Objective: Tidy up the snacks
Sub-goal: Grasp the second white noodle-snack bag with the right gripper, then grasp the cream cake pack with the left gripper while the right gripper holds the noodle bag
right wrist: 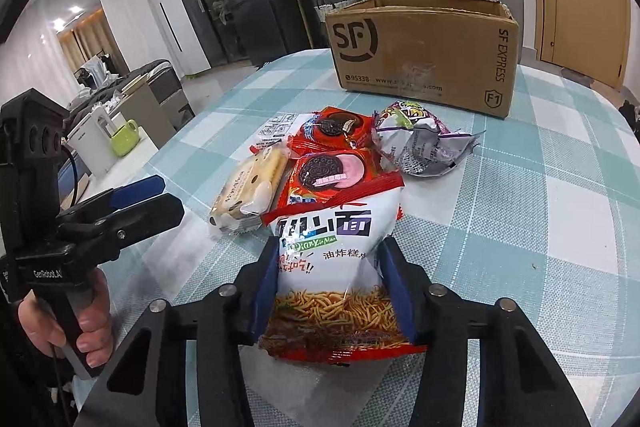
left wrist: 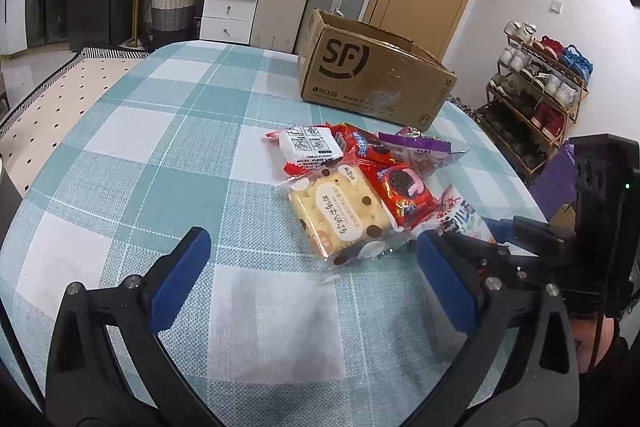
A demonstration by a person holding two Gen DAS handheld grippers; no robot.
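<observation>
The right gripper [right wrist: 332,291] clamps a white-and-red crispy noodle snack bag [right wrist: 334,259] lying on the teal-checked worktop [right wrist: 540,227] beside the snack pile. The left gripper [left wrist: 312,283] hovers, jaws apart, before the clear-wrapped cracker packet [left wrist: 340,215], with the brown cardboard box [right wrist: 424,55] behind.

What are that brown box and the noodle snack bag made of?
The brown box looks like matte corrugated cardboard: scuffed printed face, folded flaps. The noodle snack bag looks like glossy plastic film: it shines and crinkles between the pads of the right hand-held gripper.
</observation>
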